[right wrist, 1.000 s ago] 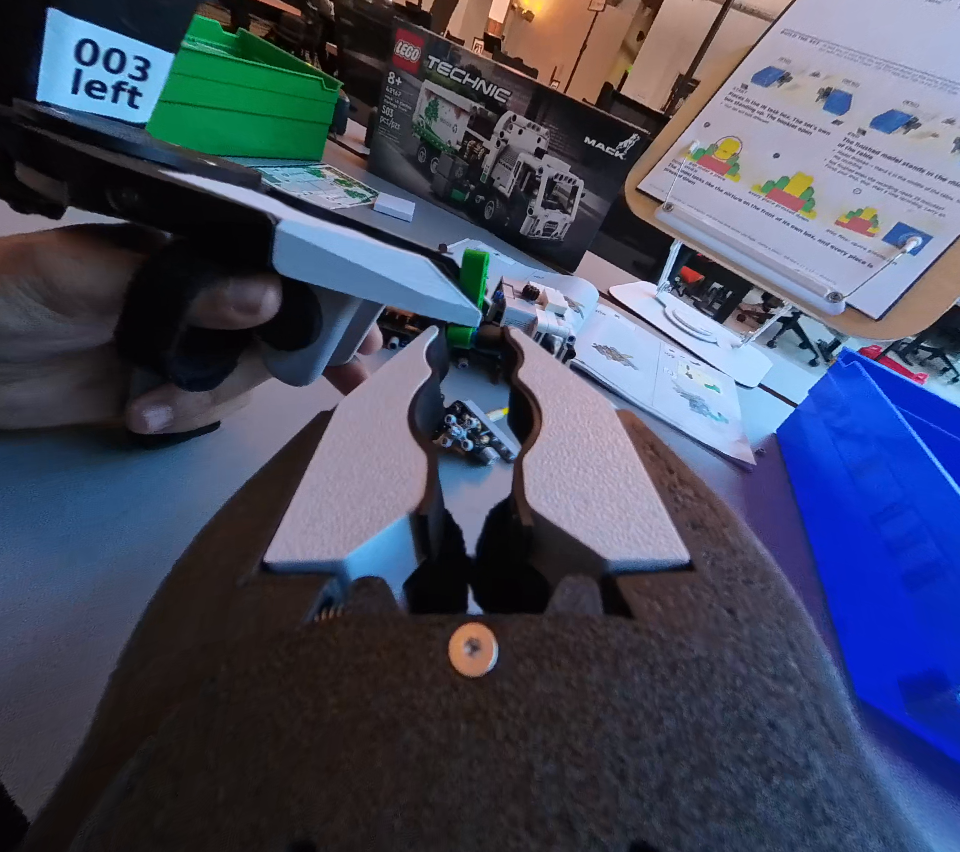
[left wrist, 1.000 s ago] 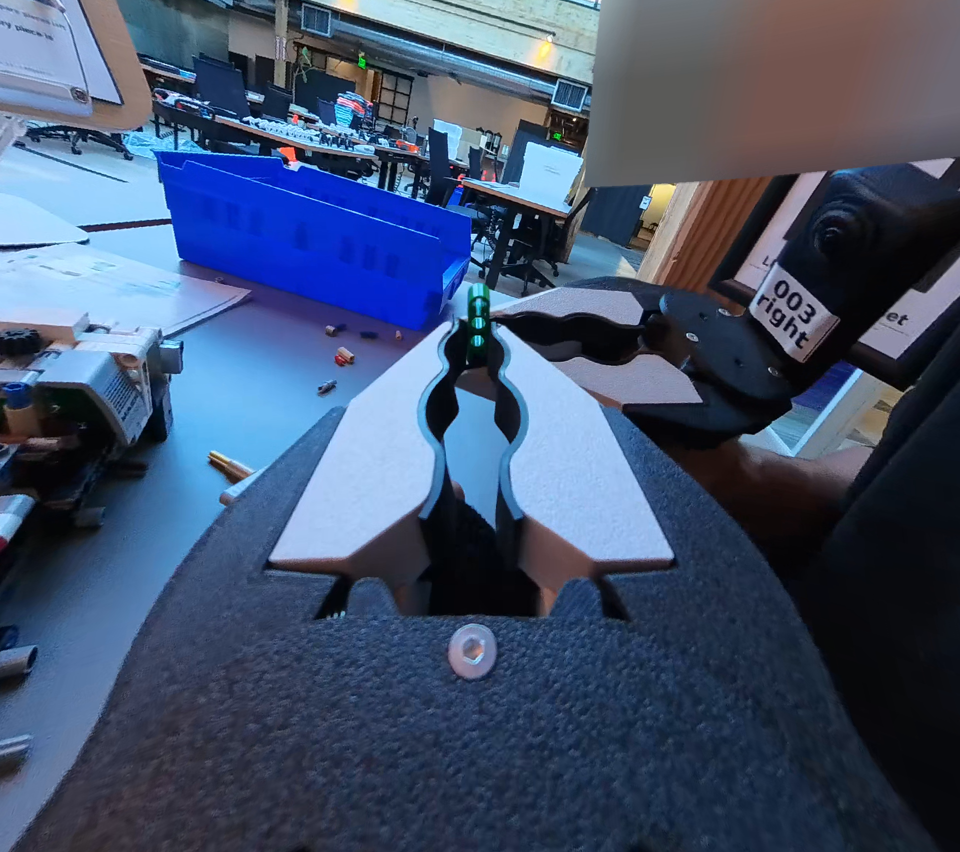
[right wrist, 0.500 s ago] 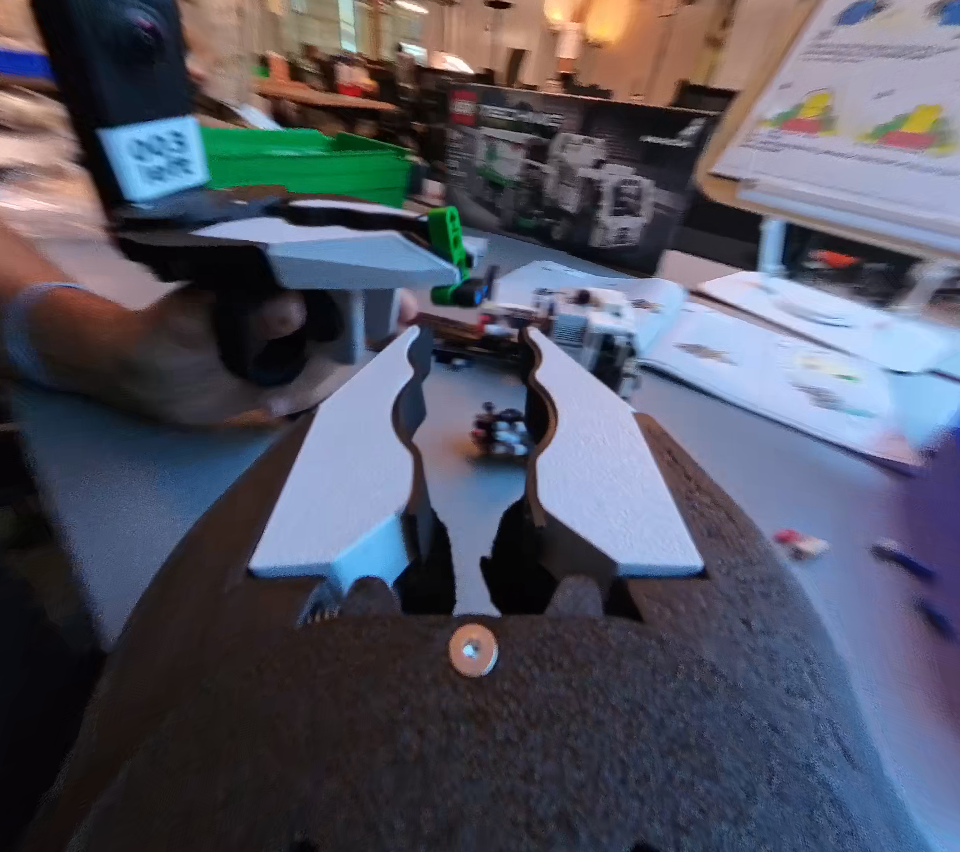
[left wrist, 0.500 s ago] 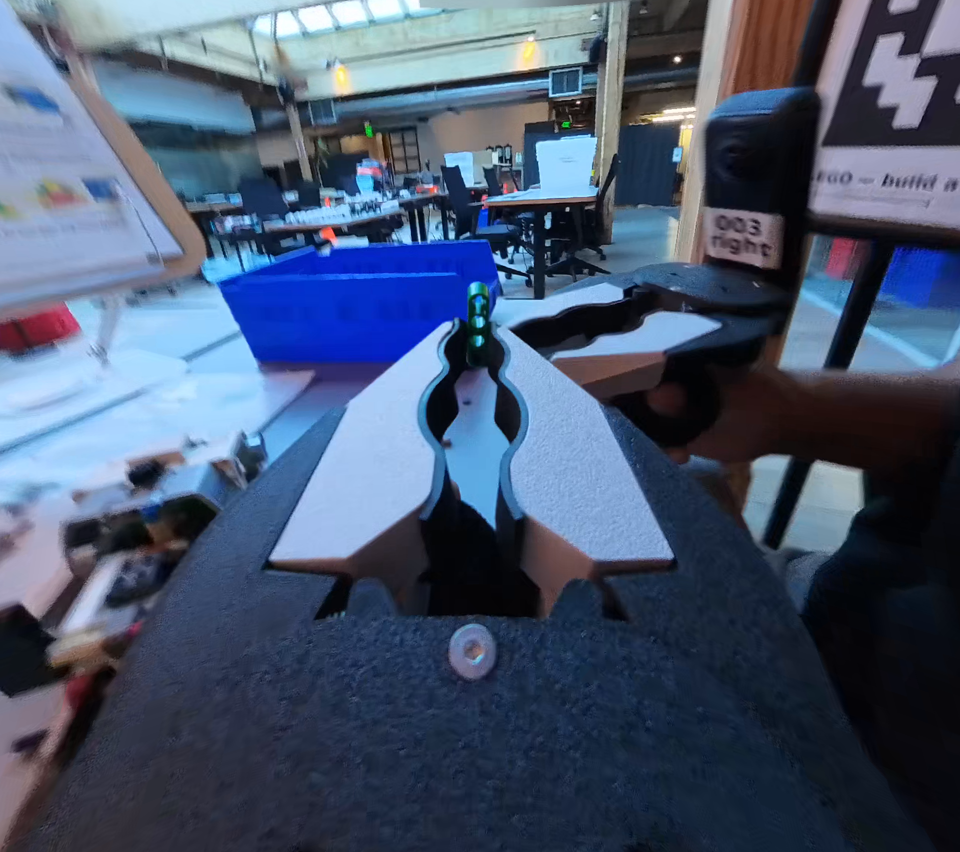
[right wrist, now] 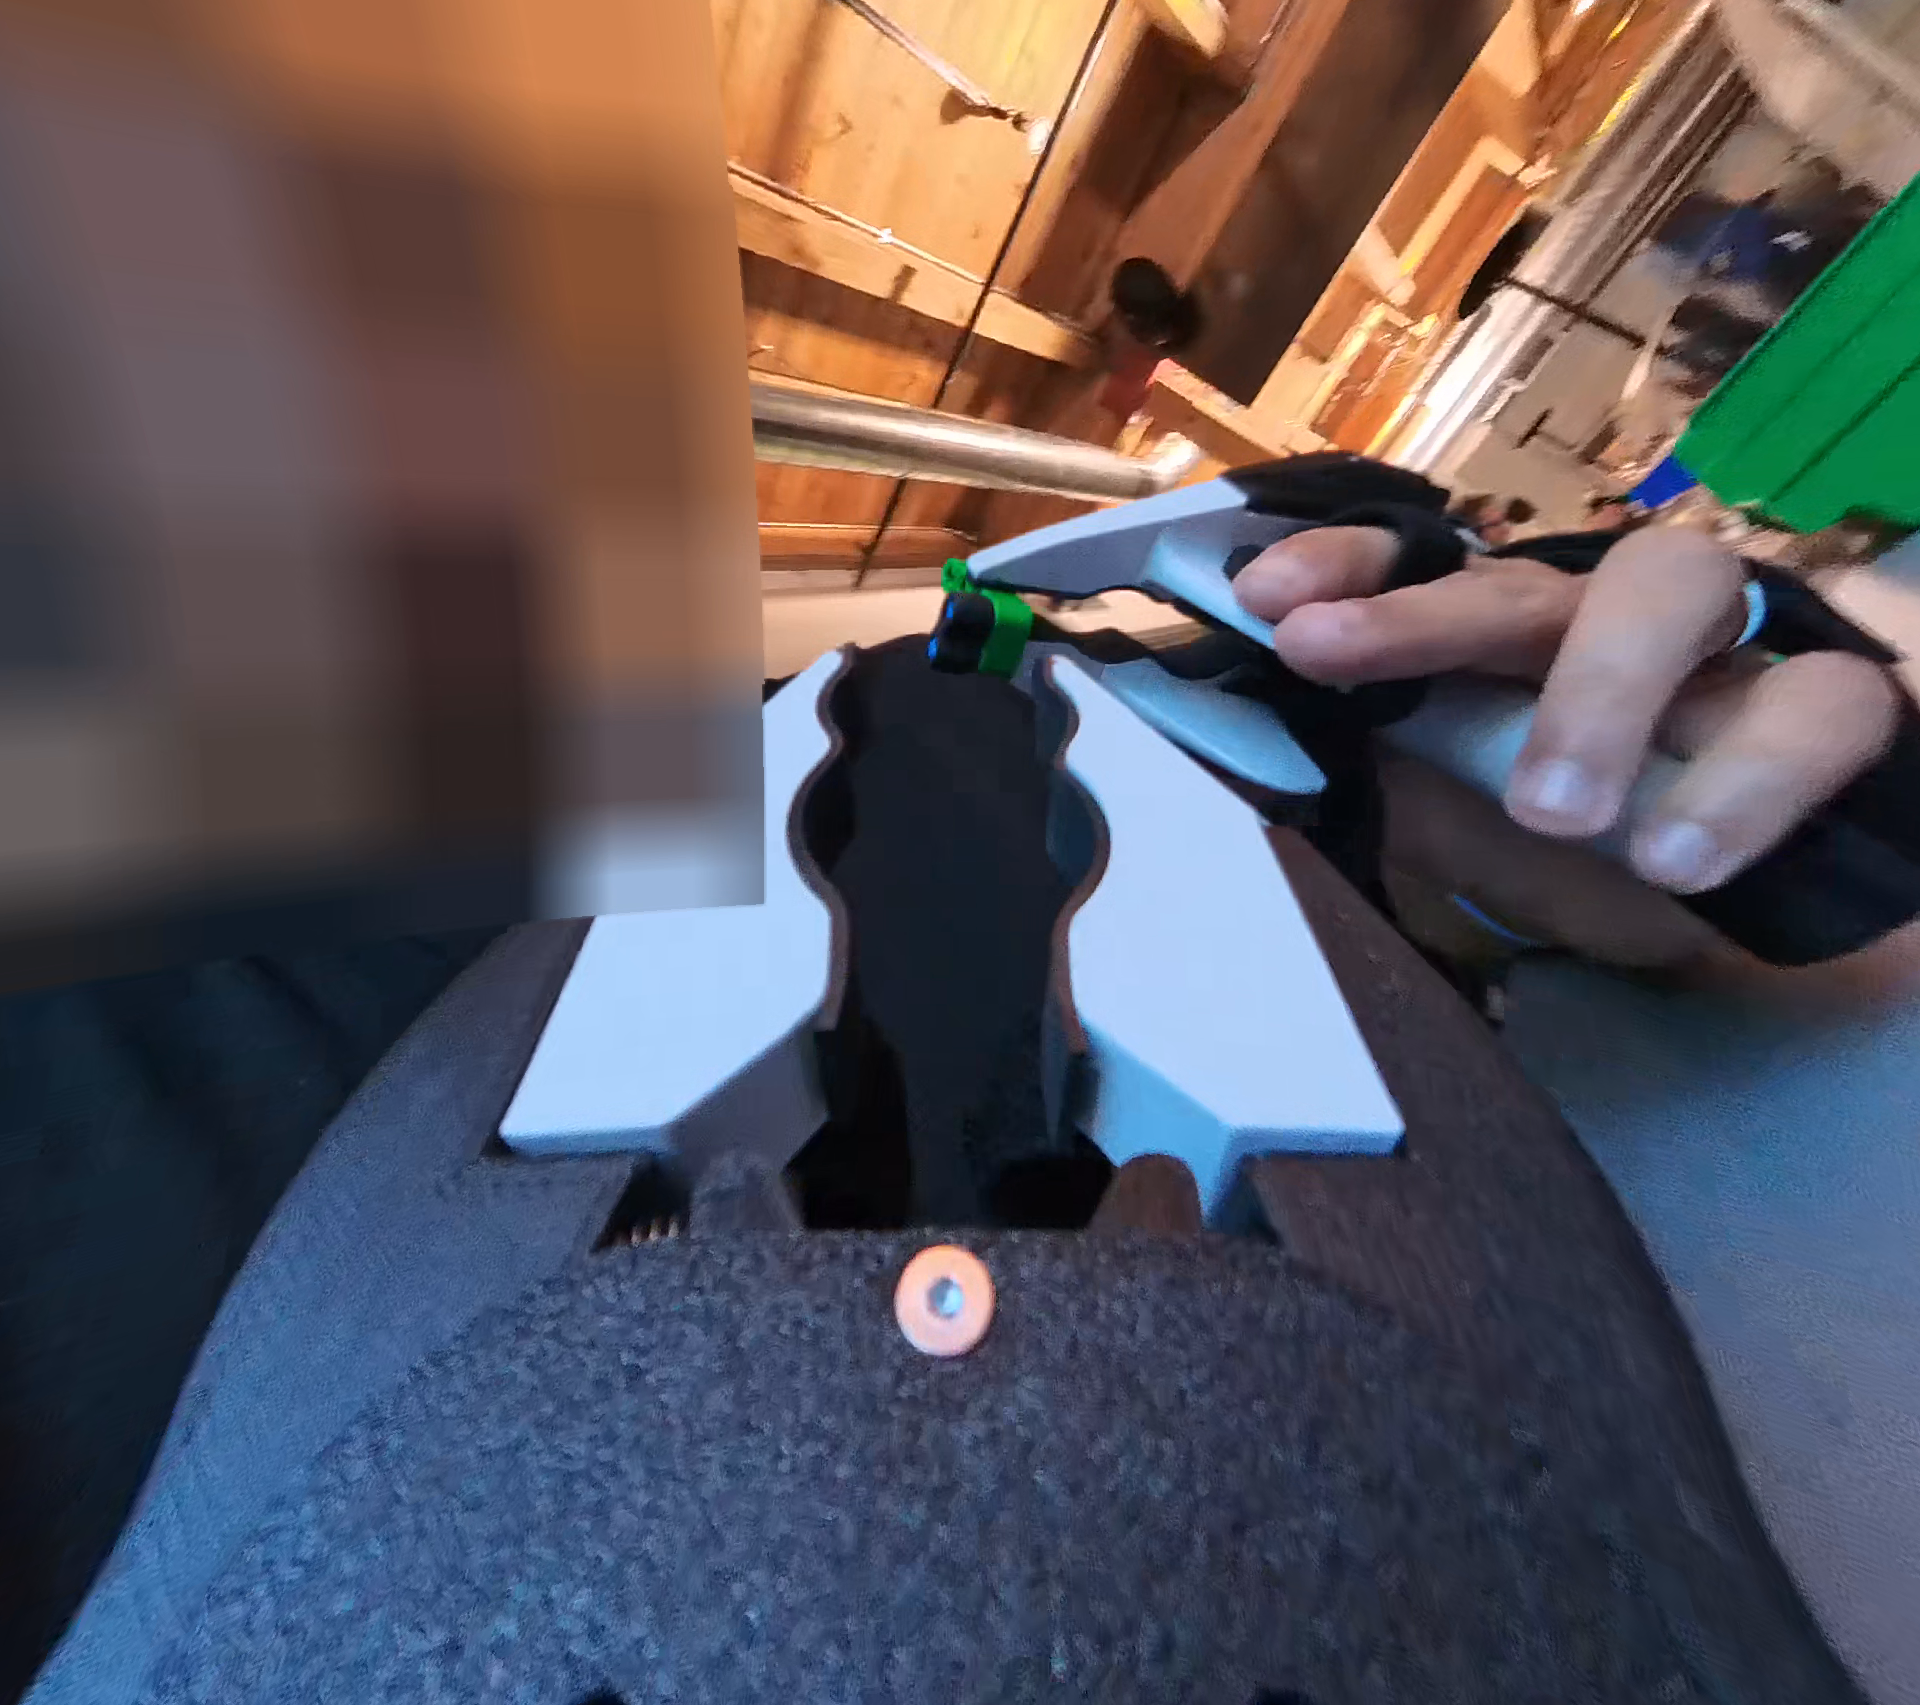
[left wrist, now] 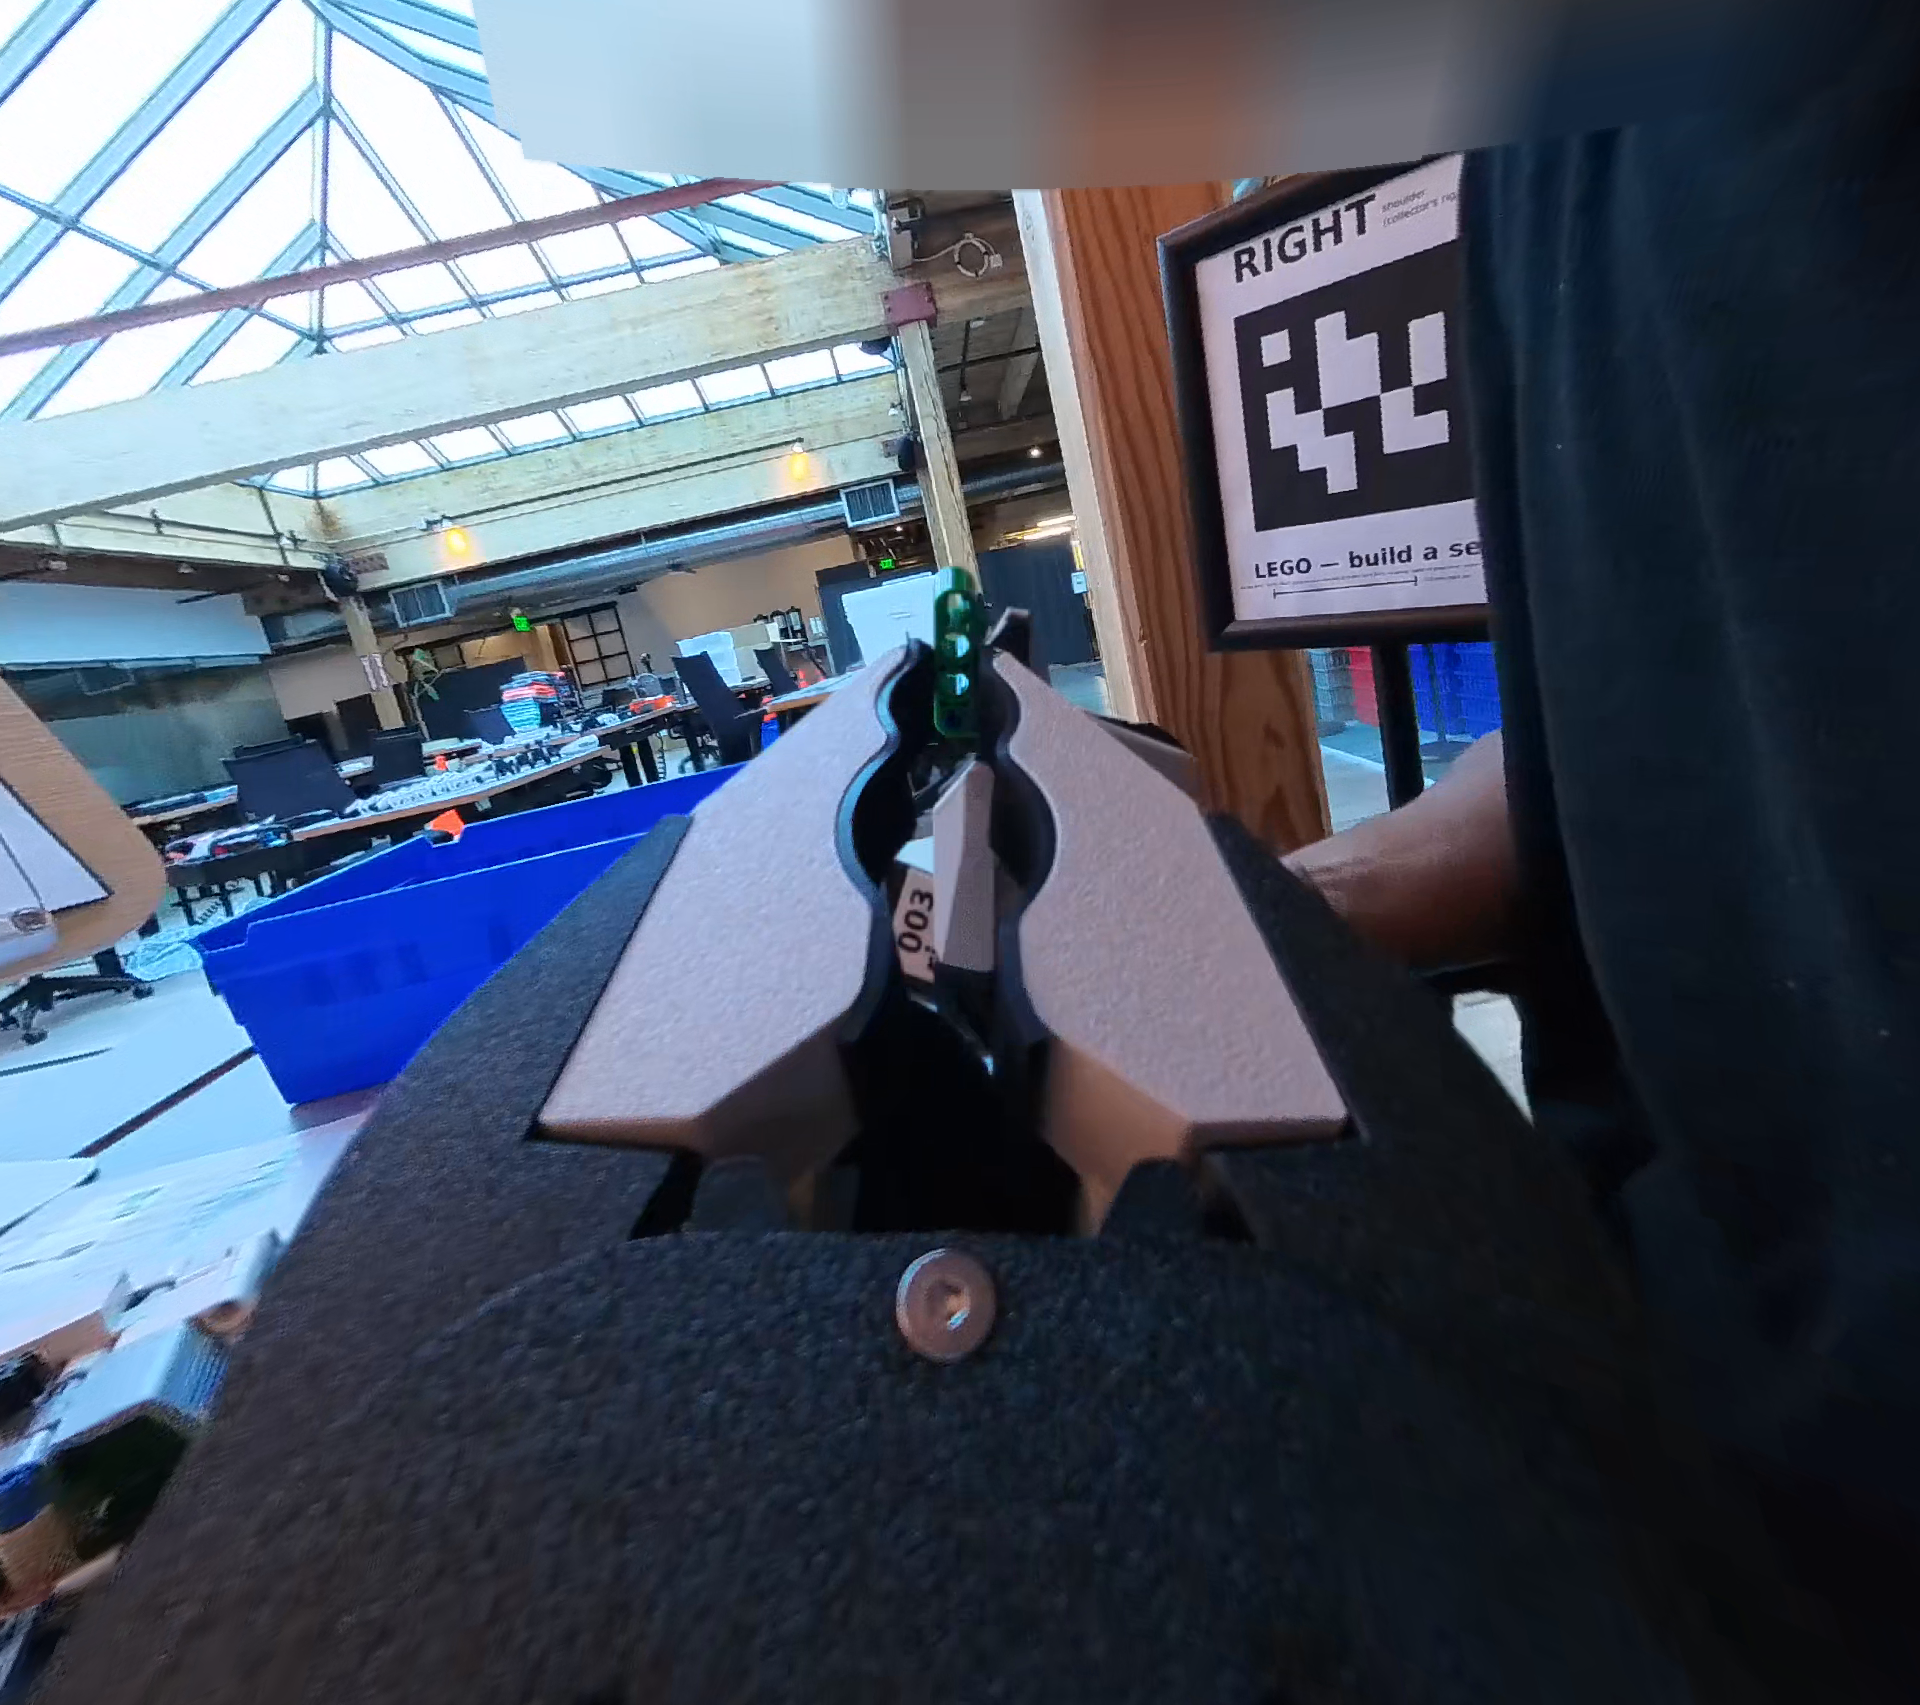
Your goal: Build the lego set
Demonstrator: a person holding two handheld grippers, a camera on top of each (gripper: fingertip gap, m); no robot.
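My left gripper [left wrist: 956, 673] is shut on a small green Lego piece [left wrist: 954, 616], held up in the air and tilted upward. In the right wrist view the left gripper [right wrist: 1023, 590] comes in from the right. The green piece [right wrist: 1003, 616] at its tips carries black pins [right wrist: 954, 629]. My right gripper [right wrist: 945, 668] is open and empty, and the piece hangs just beyond its fingertips. Part of the right gripper [left wrist: 966, 886] shows through the gap between the left fingers. The partly built model [left wrist: 114, 1406] lies blurred at the lower left.
A blue bin [left wrist: 447, 917] stands on the table behind the left gripper. A framed marker sign [left wrist: 1340, 408] on a stand is at the right. A green bin [right wrist: 1829, 408] shows at the upper right. A person's hand [right wrist: 1558, 689] holds the left gripper above the grey table [right wrist: 1714, 1188]. Both grippers' tips are close together, under 4 cm apart.
Both grippers have lifted off the table and tilted upward toward each other. The right gripper has opened wider. The left one still holds the green piece.
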